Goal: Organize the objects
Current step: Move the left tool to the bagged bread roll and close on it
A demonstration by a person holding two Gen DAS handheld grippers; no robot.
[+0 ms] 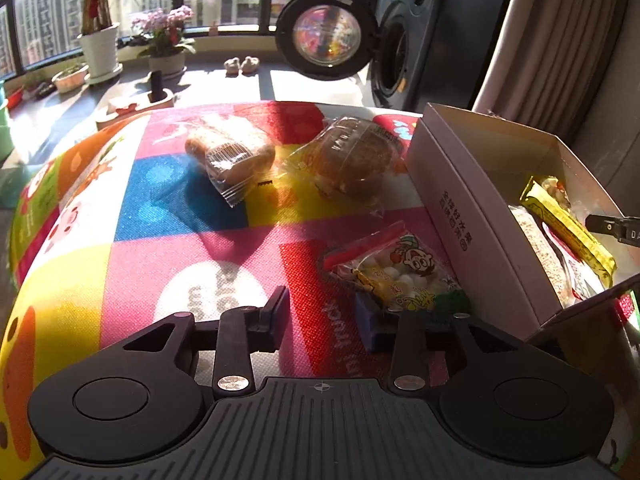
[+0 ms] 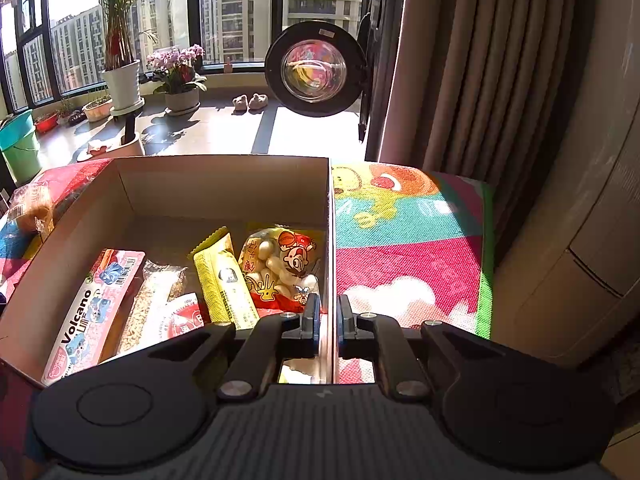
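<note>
Left hand-held gripper (image 1: 326, 316) is spread wide; the clear crinkly bag of white candies (image 1: 394, 276) lies just ahead, slightly right, beside the grey cardboard box (image 1: 460, 216), whose wall the right hand-held gripper (image 2: 329, 316) pinches

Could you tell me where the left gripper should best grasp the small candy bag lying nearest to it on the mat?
Probably the candy bag by its flat red sealed strip, from above: the strip is thin, the beads bulge. The left gripper is open.
</note>
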